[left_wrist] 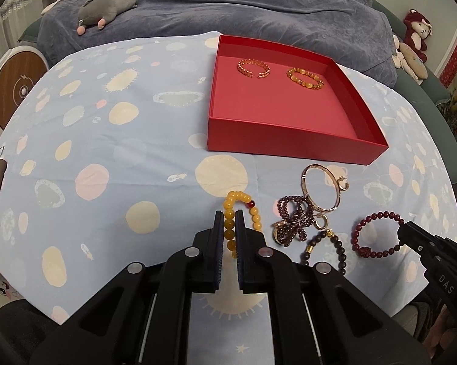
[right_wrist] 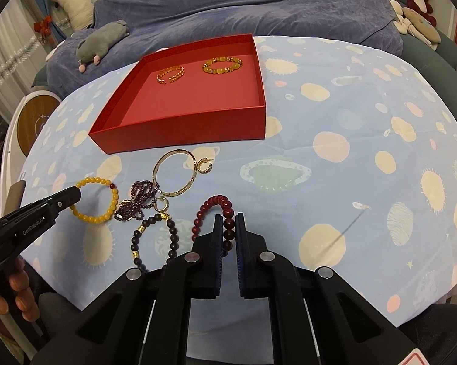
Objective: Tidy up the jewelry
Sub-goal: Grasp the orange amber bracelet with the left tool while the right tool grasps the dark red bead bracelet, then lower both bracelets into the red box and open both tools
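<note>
My left gripper (left_wrist: 229, 217) is shut on a yellow bead bracelet (left_wrist: 243, 196), which hangs lifted between its pads; the same bracelet (right_wrist: 107, 182) shows in the right wrist view. My right gripper (right_wrist: 228, 220) is shut on a dark red bead bracelet (right_wrist: 211, 205), also seen as the red bracelet (left_wrist: 377, 216). A red box (left_wrist: 252, 143) holds a gold chain bangle (left_wrist: 254, 68) and an amber bead bracelet (left_wrist: 304, 77). On the cloth lie a gold bangle (left_wrist: 307, 194), a purple bead strand (left_wrist: 292, 213), gold hoop earrings (left_wrist: 344, 182) and a dark bead bracelet (left_wrist: 339, 246).
A pale blue cloth with planets (left_wrist: 107, 158) covers the table. Behind it a blue-covered sofa (left_wrist: 228, 9) bears a grey plush toy (left_wrist: 107, 7); more plush toys (right_wrist: 417, 3) sit at the right. A round wooden-faced device (left_wrist: 14, 91) stands at the left.
</note>
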